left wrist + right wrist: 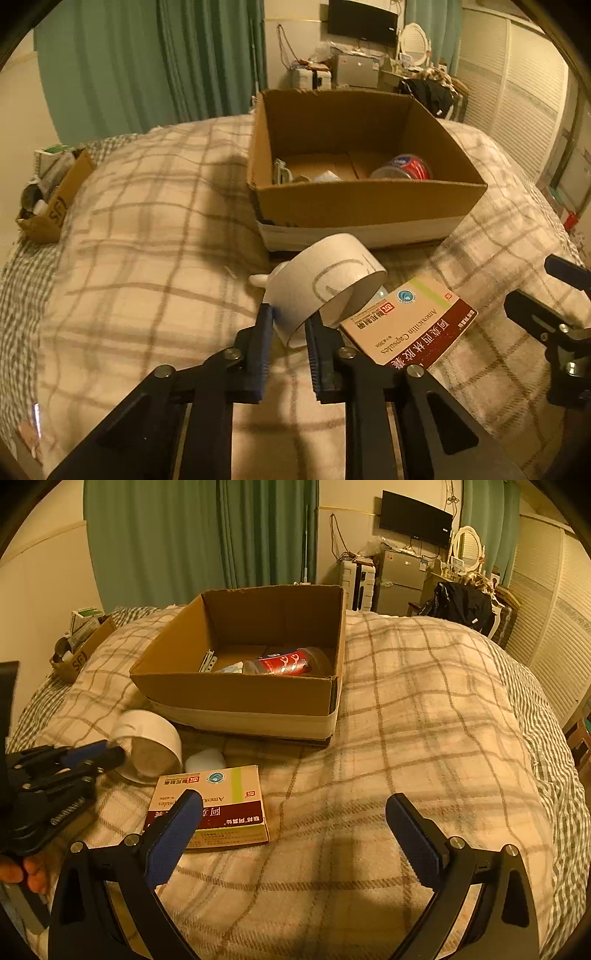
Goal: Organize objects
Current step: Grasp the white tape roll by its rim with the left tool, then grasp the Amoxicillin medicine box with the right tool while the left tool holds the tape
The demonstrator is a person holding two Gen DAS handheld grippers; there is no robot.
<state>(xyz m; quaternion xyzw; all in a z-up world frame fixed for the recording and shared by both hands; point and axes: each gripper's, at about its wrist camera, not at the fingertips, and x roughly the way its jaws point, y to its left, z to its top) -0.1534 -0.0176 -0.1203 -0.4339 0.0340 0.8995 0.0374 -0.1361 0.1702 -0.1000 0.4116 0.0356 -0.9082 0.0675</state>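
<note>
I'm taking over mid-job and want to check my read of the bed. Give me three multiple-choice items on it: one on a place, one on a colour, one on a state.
1. Where does the medicine box lie?
A. inside the cardboard box
B. on the blanket in front of the cardboard box
C. in the small carton by the wall

2. What colour is the outside of the tape roll?
A. white
B. red
C. green

3. How does the right gripper stand?
A. shut on the medicine box
B. shut on the tape roll
C. open, holding nothing

Answers:
1 B: it rests on the plaid blanket, near side of the cardboard box.
2 A: its outer wrap is white, with a brown core.
3 C: its jaws are spread wide over bare blanket, while the left gripper pinches the roll's wall.
</note>
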